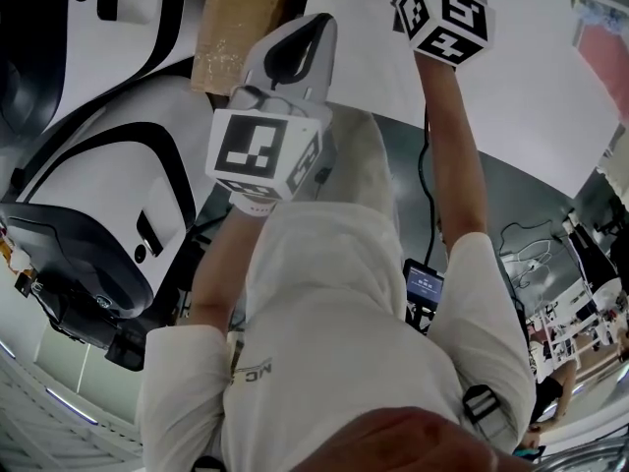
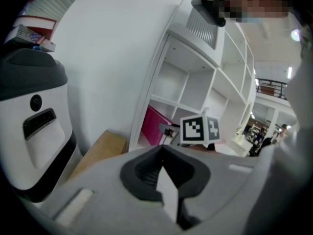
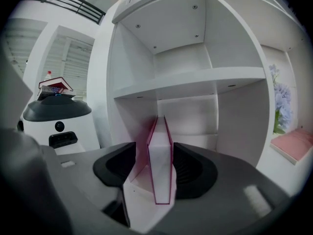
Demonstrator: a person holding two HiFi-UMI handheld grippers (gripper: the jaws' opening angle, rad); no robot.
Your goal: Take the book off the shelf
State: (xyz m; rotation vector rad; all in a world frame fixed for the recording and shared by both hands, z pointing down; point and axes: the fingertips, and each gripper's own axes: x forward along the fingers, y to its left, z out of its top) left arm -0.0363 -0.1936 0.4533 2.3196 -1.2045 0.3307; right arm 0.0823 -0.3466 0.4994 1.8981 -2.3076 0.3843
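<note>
Grey jaws with black pads on the right gripper point(image 3: 154, 173) fill the bottom of the right gripper view, and they are wide open. Right between them stands a thin pink book point(image 3: 160, 165) with white pages. Its page side faces the camera. You can see a gap between the book and the left pad. The right pad is just beside the book, and I cannot tell if it touches. The pads are not squeezing the book. It stands straight up on its end inside a square cubby of the tall white shelf point(image 3: 195, 82), under a flat board. Some pale blue flowers point(image 3: 281, 106) sit in a cubby far to the right. A round white and black machine point(image 3: 56, 126) stands on the floor to the left of the shelf. The left gripper point(image 2: 164, 173) is held back, well apart from the shelf, with its jaws closed together and nothing in them. Past it, a brown cardboard box point(image 2: 100, 151) lies near the bottom of the shelf.
</note>
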